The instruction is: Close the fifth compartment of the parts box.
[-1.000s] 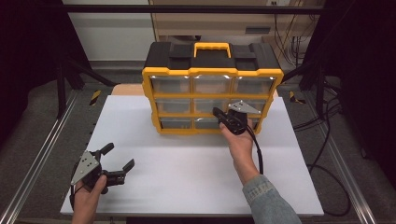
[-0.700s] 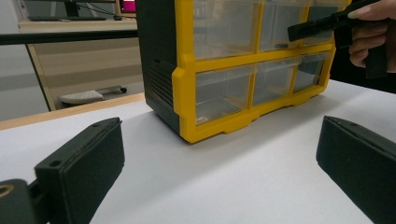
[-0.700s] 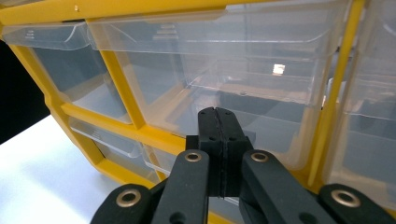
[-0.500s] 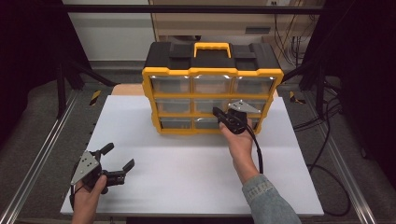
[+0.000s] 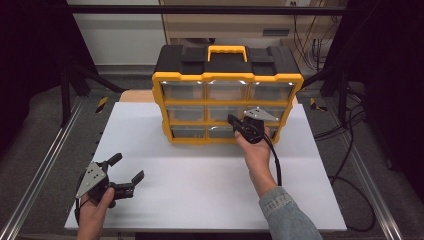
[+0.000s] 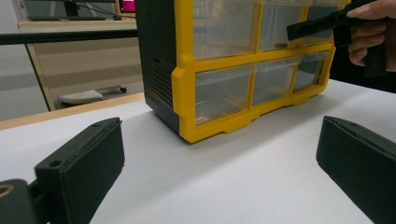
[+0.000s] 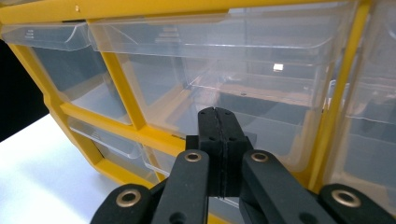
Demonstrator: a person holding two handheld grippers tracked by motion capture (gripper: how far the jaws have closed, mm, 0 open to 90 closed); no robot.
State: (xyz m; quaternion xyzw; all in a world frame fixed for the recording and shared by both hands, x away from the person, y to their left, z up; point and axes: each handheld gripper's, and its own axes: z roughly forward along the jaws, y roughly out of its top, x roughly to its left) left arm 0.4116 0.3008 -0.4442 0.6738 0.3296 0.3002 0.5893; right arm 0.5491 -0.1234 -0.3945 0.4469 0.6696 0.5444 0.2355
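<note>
Drawer cabinet point(image 5: 227, 95) sits at table's point(image 5: 200, 200) far edge, centre. Your right gripper point(image 5: 233, 120) is at its middle-row centre drawer point(image 7: 261, 93), jaws pressed together, nothing between. Your left gripper point(image 5: 126, 168), near-left corner, jaws wide apart, holding nothing.

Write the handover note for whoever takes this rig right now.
Right gripper: jaws shut with nothing between them, tips at the front of the middle drawer in the organiser's middle row.
Left gripper: open, holding nothing, low over the white table at the near left corner.
Organiser: upright at the table's far side.
Done: no drawer visibly pulled out.
Left: probably opening that drawer.
</note>
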